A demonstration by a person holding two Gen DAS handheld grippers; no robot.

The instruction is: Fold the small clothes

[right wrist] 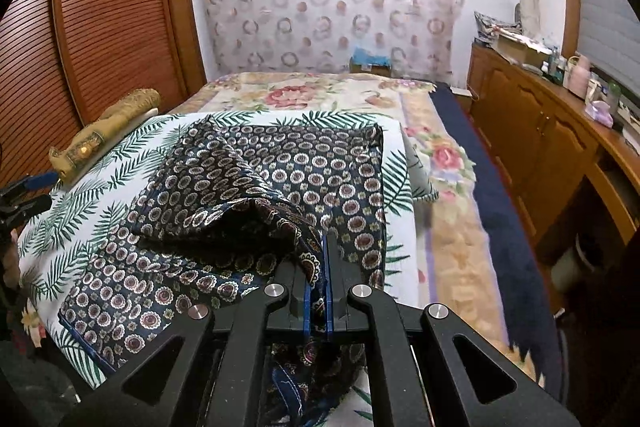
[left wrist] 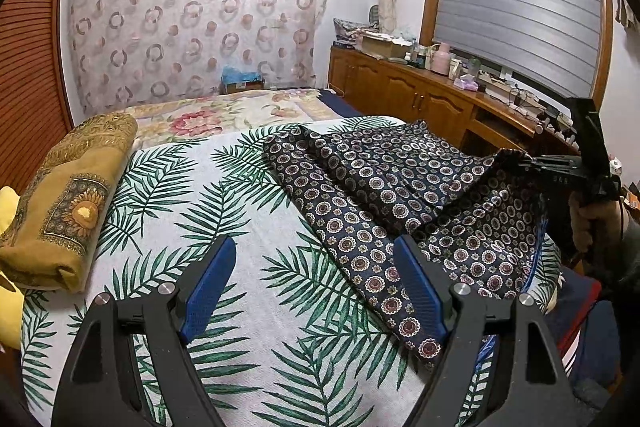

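**Scarf, navy silk-like, medallion print: one corner lifted mid-fold**

Left wrist view. Navy medallion-print scarf (left wrist: pixel 400 203) lies across the white cloth with green palm-leaf print (left wrist: pixel 224 227) that covers the near end of the bed, providing a flat folding surface. Left gripper (left wrist: pixel 316 279) hovers low over the scarf's near edge, its blue-padded fingers (left wrist: pixel 208 283) spread wide and holding nothing; judged ready to pin or take that edge. Right gripper (left wrist: pixel 532 167) stands at the far right, raising a scarf corner clear of the cloth. Mustard-gold folded textile with sunflower motif (left wrist: pixel 68 211) sits at the left margin, apart from the scarf, probably set aside as done.

Right wrist view. Right gripper (right wrist: pixel 318 291): fingers closed tight on a bunched corner of the scarf (right wrist: pixel 256 187), fabric trailing below them. The lifted corner arches over the flat remainder, judged the start of a fold across. Palm-leaf cloth (right wrist: pixel 68 219) remains exposed to the left. Mustard textile (right wrist: pixel 100 143) rests at the cloth's far left edge.
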